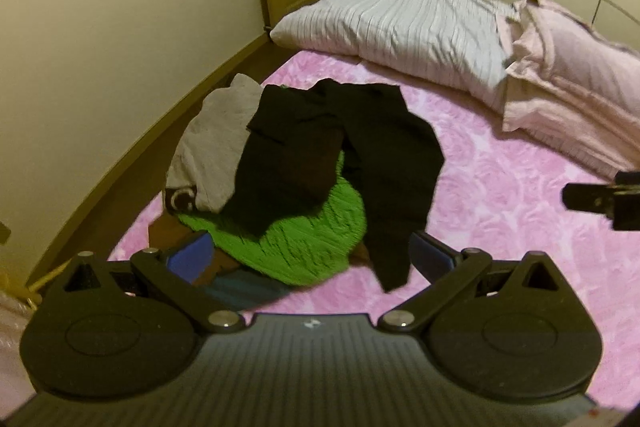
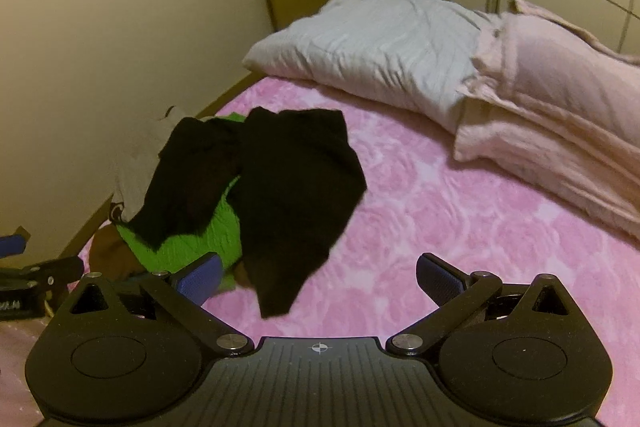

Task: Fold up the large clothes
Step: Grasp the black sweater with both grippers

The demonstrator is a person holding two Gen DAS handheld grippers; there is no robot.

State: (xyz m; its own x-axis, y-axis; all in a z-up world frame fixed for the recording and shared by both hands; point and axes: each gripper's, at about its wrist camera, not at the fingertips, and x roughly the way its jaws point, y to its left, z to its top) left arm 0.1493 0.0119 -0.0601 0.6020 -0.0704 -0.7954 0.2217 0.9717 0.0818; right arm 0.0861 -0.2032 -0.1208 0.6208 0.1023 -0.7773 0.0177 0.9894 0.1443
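Left wrist view: left claw (image 1: 308, 251) and right claw (image 2: 318, 277) both hover spread and empty over the bed (image 2: 460, 227). The black garment (image 1: 360, 155) tops the left-side pile. Pinch only its near hanging corner, avoiding the green knit (image 1: 312, 239) beneath.

Pink bedspread (image 2: 460, 227) open right of clothes pile (image 2: 248, 187); pillows (image 2: 400, 55) beyond.

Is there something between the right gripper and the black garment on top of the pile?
Nothing visible blocks it. The right gripper is open above the pink bed cover, and the black garment lies just ahead of its fingers, draped over the green sweater. Its lower corner hangs free toward the gripper.
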